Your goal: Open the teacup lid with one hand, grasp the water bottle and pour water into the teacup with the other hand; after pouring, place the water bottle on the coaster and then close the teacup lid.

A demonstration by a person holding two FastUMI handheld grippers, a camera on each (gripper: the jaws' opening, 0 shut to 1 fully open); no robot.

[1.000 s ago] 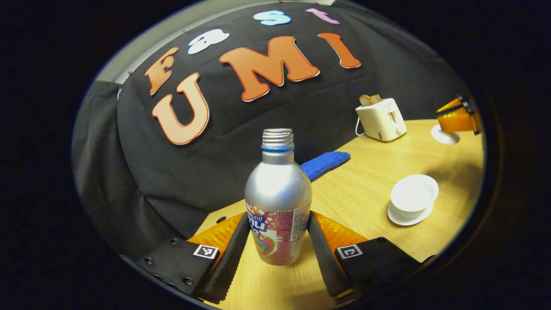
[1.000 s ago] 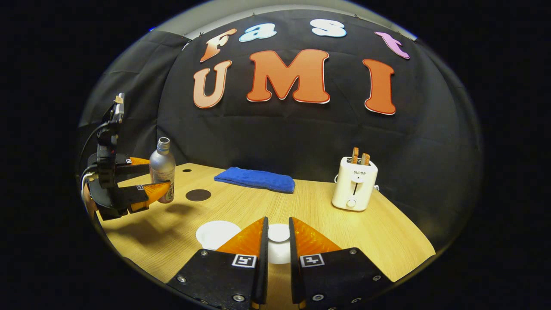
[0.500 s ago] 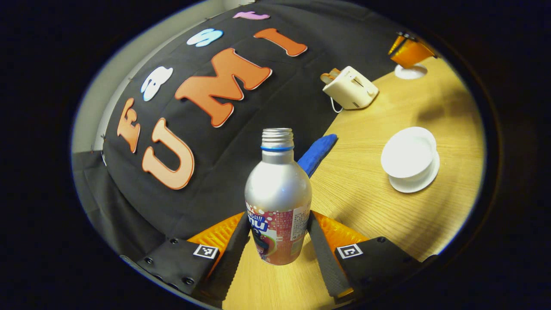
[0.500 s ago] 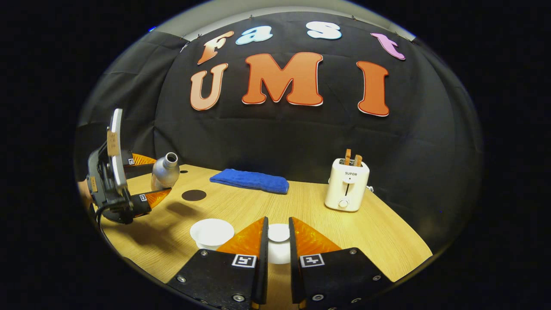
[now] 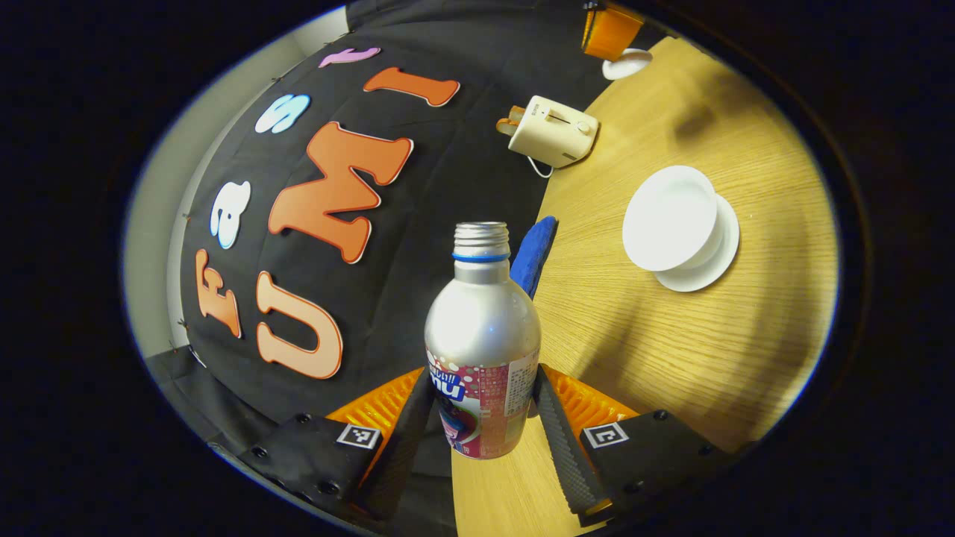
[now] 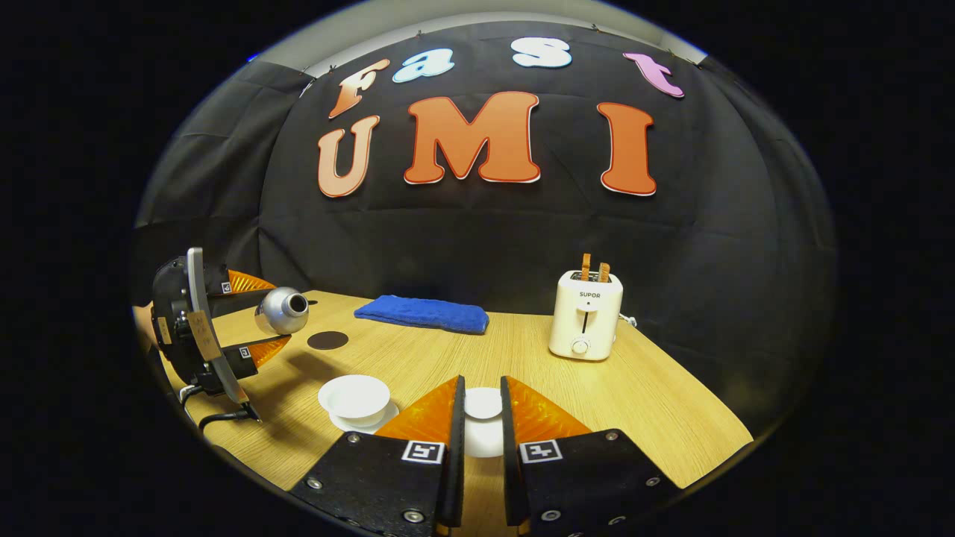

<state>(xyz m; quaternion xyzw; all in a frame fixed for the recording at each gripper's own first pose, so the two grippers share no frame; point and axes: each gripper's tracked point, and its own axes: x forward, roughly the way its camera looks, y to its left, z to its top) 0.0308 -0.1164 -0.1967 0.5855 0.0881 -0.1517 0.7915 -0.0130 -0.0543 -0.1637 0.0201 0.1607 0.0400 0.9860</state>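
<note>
- Bottle [image 5: 482,335]: metal, uncapped, threaded neck. Clamped low on its labelled body by left tongs [image 5: 481,418], one finger each side. In right gripper view it [image 6: 282,310] lies near horizontal in the air, mouth toward teacup, above far-left part of bench [image 6: 656,418].
- Handling, bottle: stiff wall, prob. won't dent under squeeze; smooth skin, likely slippery; weight unknown, fill level not visible. Low grip leaves neck free for the pour. Judged risk: slip or roll in tongs while tipped.
- Teacup [image 6: 354,395]: white, lidless, on white saucer [image 5: 712,272], on bench nr left tongs. Looks like ceramic: rigid, fragile, light, easy to knock. No stream visible yet.
- Lid [image 6: 483,403]: white, small round knob; right tongs [image 6: 478,418] closed on knob, held off to the side of the cup. Small hold, prob. glazed and slick.
- Coaster [image 6: 327,341]: dark disc, flat on bench, bare, betw. bottle and cloth.
- Misc: blue cloth [image 6: 421,313], toaster [image 6: 585,315] at back, apart from the work.
- Stage (judged): pour about to begin.
</note>
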